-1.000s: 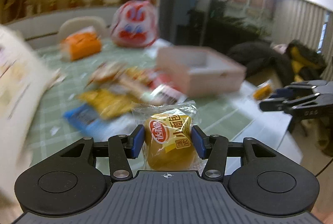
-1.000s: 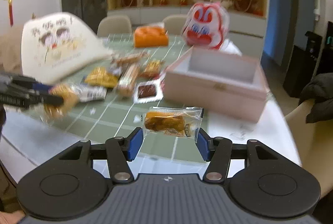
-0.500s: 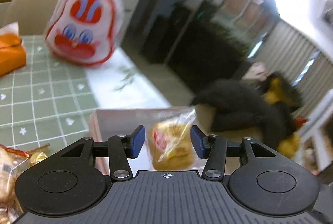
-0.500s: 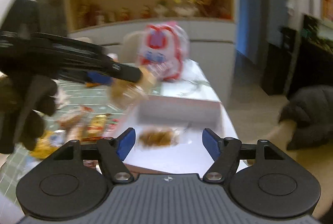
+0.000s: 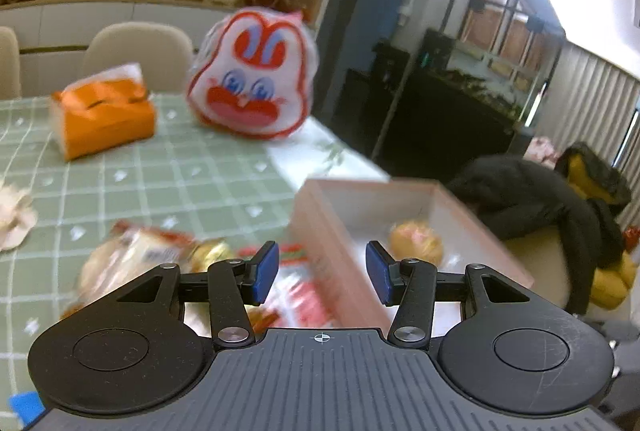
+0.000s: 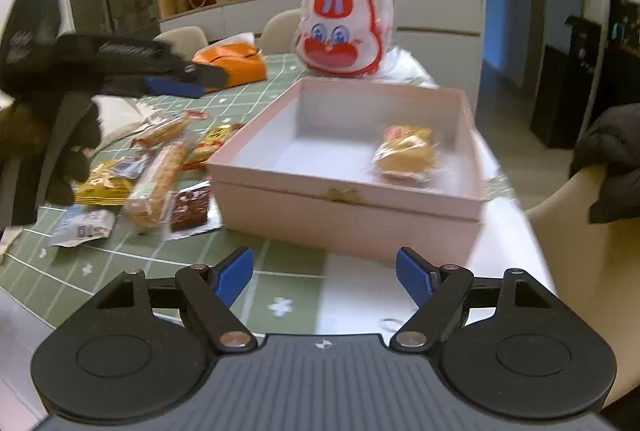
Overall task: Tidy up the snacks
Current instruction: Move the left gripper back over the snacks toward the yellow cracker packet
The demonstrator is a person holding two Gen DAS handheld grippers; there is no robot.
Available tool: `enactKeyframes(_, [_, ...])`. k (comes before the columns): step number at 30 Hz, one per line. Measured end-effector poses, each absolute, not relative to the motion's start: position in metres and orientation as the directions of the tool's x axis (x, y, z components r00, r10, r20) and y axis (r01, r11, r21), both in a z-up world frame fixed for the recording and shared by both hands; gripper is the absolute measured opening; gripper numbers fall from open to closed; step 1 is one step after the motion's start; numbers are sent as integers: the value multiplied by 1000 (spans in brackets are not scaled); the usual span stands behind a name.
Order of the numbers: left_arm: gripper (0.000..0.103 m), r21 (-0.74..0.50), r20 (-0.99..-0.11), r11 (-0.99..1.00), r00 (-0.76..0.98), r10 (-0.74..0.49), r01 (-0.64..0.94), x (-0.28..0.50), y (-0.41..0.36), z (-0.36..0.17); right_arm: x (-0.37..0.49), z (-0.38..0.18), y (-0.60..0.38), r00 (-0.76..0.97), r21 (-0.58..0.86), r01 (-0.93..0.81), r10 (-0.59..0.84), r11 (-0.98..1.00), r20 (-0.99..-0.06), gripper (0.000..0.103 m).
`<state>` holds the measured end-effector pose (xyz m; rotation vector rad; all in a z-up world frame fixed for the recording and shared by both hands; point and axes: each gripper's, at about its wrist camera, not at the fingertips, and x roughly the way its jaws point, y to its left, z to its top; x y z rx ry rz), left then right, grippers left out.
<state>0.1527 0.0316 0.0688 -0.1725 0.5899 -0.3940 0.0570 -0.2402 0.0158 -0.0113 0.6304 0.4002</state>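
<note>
A pink open box (image 6: 348, 207) stands on the table; it also shows in the left wrist view (image 5: 320, 231). A wrapped yellow bun (image 6: 406, 155) lies inside it at the right, also in the left wrist view (image 5: 416, 243). Several loose snack packets (image 6: 160, 167) lie left of the box, blurred in the left wrist view (image 5: 132, 259). My left gripper (image 5: 322, 273) is open and empty above the box's left wall; it shows at the left in the right wrist view (image 6: 176, 85). My right gripper (image 6: 326, 277) is open and empty in front of the box.
A red and white rabbit-face bag (image 6: 344, 31) stands behind the box. An orange tissue pack (image 5: 104, 115) lies on the green checked tablecloth (image 5: 192, 183). Chairs stand at the far side, and a chair with a black coat (image 5: 540, 199) at the right.
Both grippers opened and let go of their snacks over the box. The left gripper pulled back to the left; the right gripper drew back in front of the box.
</note>
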Motion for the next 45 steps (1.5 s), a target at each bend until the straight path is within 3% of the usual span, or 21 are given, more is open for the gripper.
enactKeyframes(3, [51, -256, -586, 911, 698, -411, 322, 150, 33, 51, 59, 14, -225, 714, 134, -374, 377, 918, -590, 79])
enactKeyframes(7, [47, -158, -605, 928, 709, -361, 337, 127, 37, 42, 44, 14, -201, 717, 114, -407, 394, 906, -575, 77])
enactKeyframes(9, [47, -75, -611, 947, 736, -290, 312, 116, 43, 41, 37, 14, -181, 734, 56, -426, 381, 903, -562, 57])
enactKeyframes(11, [47, -9, -623, 962, 751, -218, 272, 106, 53, 39, 39, 14, -163, 722, 28, -454, 386, 891, -574, 48])
enactKeyframes(13, [46, 13, -621, 973, 765, -171, 229, 99, 67, 37, 46, 15, -147, 701, 41, -472, 404, 881, -588, 46])
enactKeyframes(15, [42, -23, -608, 983, 778, -159, 183, 97, 86, 39, 55, 15, -129, 689, 48, -483, 414, 874, -595, 44])
enactKeyframes(18, [42, -164, -578, 972, 782, -233, 169, 94, 110, 46, 70, 12, -102, 722, -8, -459, 368, 888, -586, 42])
enactKeyframes(21, [42, -247, -542, 960, 802, -251, 133, 93, 128, 51, 86, 6, -82, 743, -38, -417, 317, 908, -590, 42])
enactKeyframes(25, [41, -278, -566, 953, 782, -261, 117, 82, 145, 51, 104, -1, -76, 708, 32, -390, 322, 920, -629, 44])
enactKeyframes(30, [41, -295, -548, 952, 803, -235, 78, 67, 159, 48, 108, -5, -69, 711, 9, -402, 318, 916, -627, 59])
enactKeyframes(34, [41, -309, -537, 942, 793, -287, 131, 67, 149, 53, 101, -5, -64, 694, 0, -424, 325, 906, -642, 55])
enactKeyframes(41, [42, -225, -574, 956, 766, -288, 191, 86, 101, 57, 47, -3, -89, 634, 22, -525, 409, 851, -657, 51])
enactKeyframes(45, [42, -99, -634, 982, 750, -187, 162, 111, 71, 46, 21, -6, -112, 668, -10, -505, 384, 863, -637, 51])
